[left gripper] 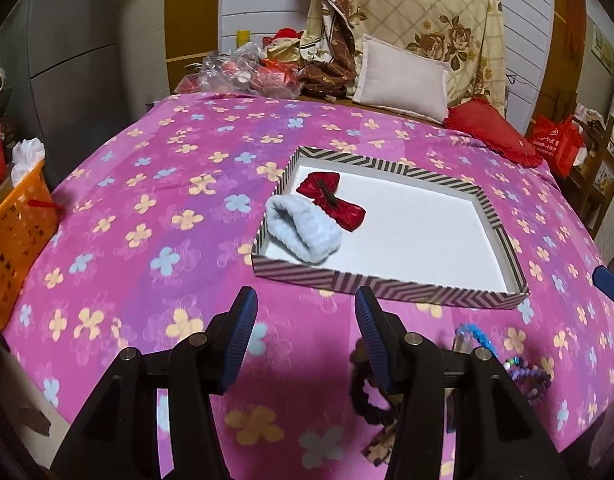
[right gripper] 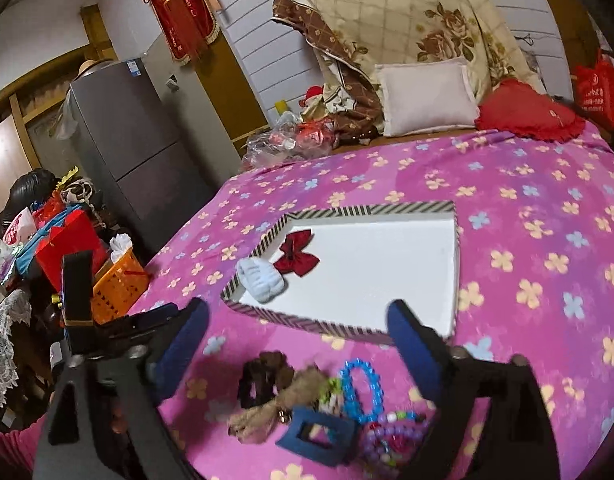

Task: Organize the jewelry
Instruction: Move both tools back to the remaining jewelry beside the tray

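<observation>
Both claws hang empty over the near edge of the bed [left gripper: 147, 184]: the left claw [left gripper: 305, 312] has its jaws apart with nothing between them, and the right claw [right gripper: 297, 322] stands wide open above the loose pile. In the striped tray [right gripper: 307, 324] toward the middle of the bed, a fluffy pale-blue band [left gripper: 303, 232] lies in the near-left corner, overlapping the rim, with a red bow clip [left gripper: 333, 202] just behind it. Still on the bedspread near the edge are a dark scrunchie [right gripper: 263, 376], a blue bead bracelet [right gripper: 361, 388], a blue claw clip [right gripper: 315, 436] and a purple bead bracelet [right gripper: 391, 436]. All look light. The scrunchie is soft and should squash safely; the beads are likely slippery, best pinched across the strand; the rigid clip looks best gripped across its body
</observation>
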